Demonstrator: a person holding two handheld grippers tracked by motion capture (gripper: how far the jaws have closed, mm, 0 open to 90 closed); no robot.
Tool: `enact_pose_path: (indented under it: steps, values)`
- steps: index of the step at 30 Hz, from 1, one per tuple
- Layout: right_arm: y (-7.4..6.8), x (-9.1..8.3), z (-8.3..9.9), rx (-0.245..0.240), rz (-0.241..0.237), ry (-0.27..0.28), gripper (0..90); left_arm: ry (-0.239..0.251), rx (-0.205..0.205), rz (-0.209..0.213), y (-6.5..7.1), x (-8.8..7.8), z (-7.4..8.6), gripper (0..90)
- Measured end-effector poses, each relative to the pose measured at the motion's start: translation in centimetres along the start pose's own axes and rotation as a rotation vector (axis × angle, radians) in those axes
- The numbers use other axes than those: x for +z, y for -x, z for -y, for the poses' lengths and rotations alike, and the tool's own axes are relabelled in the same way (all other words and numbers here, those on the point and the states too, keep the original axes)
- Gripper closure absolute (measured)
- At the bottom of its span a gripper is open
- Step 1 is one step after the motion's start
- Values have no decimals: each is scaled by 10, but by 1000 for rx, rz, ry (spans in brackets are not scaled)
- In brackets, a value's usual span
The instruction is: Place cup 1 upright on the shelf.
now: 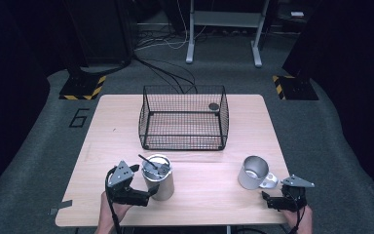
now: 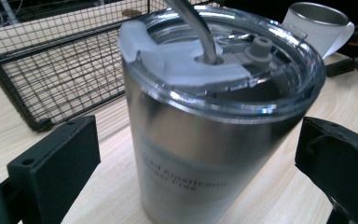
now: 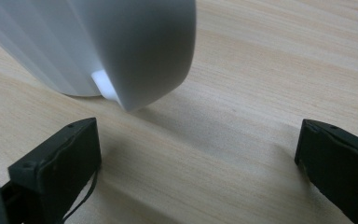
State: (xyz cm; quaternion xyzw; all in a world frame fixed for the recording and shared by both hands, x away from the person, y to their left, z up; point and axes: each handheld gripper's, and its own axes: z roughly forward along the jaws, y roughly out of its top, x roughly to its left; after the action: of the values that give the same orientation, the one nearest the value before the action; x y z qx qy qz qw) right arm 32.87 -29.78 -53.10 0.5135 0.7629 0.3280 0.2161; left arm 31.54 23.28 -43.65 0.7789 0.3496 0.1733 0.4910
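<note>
**A:** Where does the steel tumbler (image 1: pixel 158 179) stand?

**B:** Upright on the tabletop (image 1: pixel 209 190), near-left of centre, just on the near side of the wire basket (image 1: pixel 183 118). It wears a clear lid (image 2: pixel 223 70) with a metal straw (image 2: pixel 196 28) rising from it.

**A:** And the left gripper (image 1: pixel 143 191)?

**B:** Right at the tumbler, coming in from its near-left. In the left gripper view its jaws are spread wide, one on either side of the tumbler's body, with a gap showing on both sides, so nothing is pinched.

**A:** The other side?

**B:** The right gripper (image 1: pixel 269 197) sits near the near-right edge of the tabletop, just beside the handled metal mug (image 1: pixel 254 172). In the right gripper view its jaws are also spread apart, with bare wood between them and the mug's handle (image 3: pixel 135 60) just beyond them, untouched.

**A:** Anything in the basket?

**B:** A small dark round thing (image 1: pixel 214 106) at its far-right corner; I cannot tell what it is.
</note>
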Motion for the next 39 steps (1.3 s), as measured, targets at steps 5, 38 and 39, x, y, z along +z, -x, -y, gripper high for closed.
enact_pose_path:
  steps: [5,38,39]
  values:
    - [0,0,0,1,0,1,0,17,-9,27,0,8,-1,0]
    - [0,0,0,4,4,6,0,58,-16,46,2,38,-3,0]
    - [0,0,0,5,4,6,0,63,-17,40,2,39,-3,0]
